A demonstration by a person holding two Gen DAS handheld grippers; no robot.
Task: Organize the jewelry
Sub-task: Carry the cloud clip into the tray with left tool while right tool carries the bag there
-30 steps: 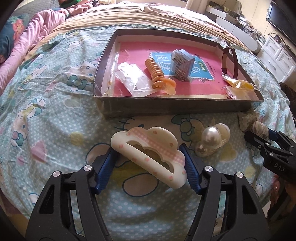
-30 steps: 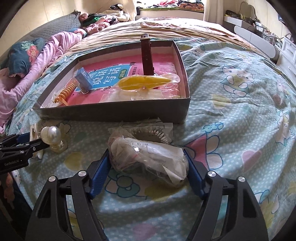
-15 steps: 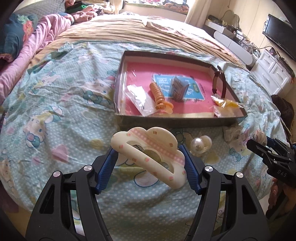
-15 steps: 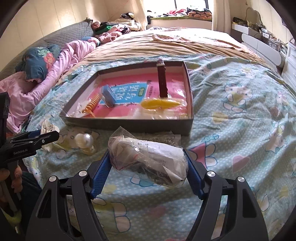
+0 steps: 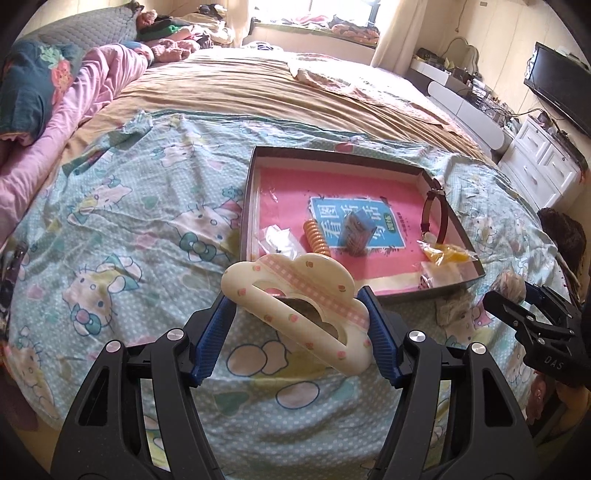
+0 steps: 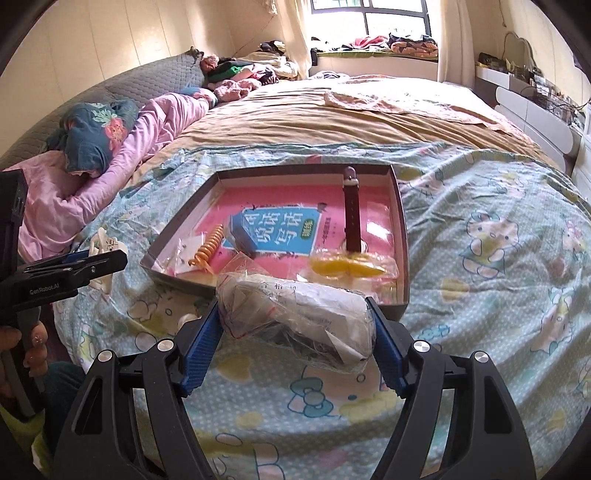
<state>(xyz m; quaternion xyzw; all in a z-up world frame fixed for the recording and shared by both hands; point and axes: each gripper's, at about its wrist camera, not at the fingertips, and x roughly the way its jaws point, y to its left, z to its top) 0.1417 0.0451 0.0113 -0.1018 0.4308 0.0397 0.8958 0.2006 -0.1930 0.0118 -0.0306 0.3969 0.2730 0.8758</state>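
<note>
Left gripper [image 5: 297, 317], jaws clamped on a cloud-shaped hair claw [image 5: 295, 306], held above the bed [image 5: 122, 229] near the tray [image 5: 246, 206]. Right gripper [image 6: 295, 325], jaws gripping a plastic-wrapped packet [image 6: 295, 314] at the tray's near edge.

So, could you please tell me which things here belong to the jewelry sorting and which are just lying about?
Job:
- cloud hair clip in left claw
- plastic packet in right claw
- box tray
- watch
- spiral hair tie

Lying about:
- pink quilt
- clothes pile
- television

Sunlit window [image 6: 369, 16], wide bed [image 6: 332, 118], white dresser [image 5: 543, 166]
</note>
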